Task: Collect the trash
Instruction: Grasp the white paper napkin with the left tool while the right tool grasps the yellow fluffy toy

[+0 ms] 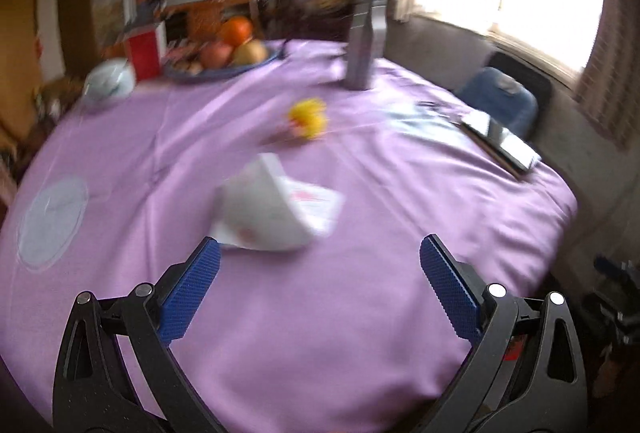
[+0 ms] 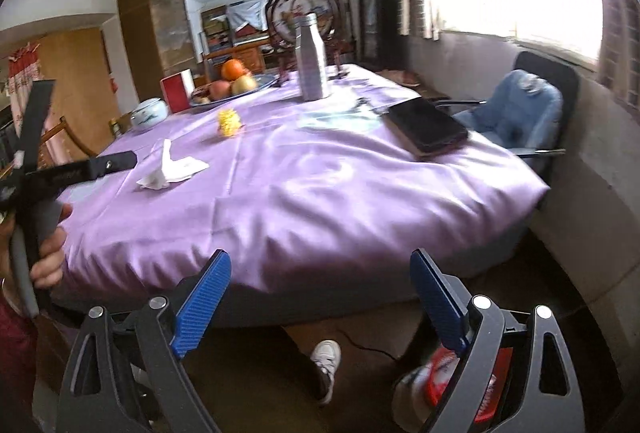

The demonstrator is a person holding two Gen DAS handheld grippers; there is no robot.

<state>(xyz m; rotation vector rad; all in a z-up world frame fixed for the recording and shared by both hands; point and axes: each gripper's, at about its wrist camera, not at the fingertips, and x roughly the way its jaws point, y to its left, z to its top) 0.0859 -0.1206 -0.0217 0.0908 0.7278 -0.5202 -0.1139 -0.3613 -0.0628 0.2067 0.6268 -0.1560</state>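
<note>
Two pairs of tongs, both spread wide and holding nothing, as we close in on the litter. Our left tongs [image 1: 320, 253] hang low over the near part of the bench [image 1: 280, 333], its purple cloth bare beneath them, and the crumpled white paper [image 1: 272, 209] lies just beyond the tips, nearer the left finger [image 1: 192, 289]. Our right tongs [image 2: 320, 273] wait off the near edge, over the floor, where something red and white [image 2: 436, 385], too hidden to name, sits behind one finger. We judge the task barely begun: this is the reach for the first scrap. The next move calls for bringing the left tongs forward and down until the paper sits between the fingers, then a light squeeze, since it looks flimsy and may slide on the cloth. Further in, toward the middle, lies a small yellow wrapper [image 1: 308, 119], probably next. At the far edge stand a metal bottle [image 1: 362, 41] and a fruit plate [image 1: 224, 69].
</note>
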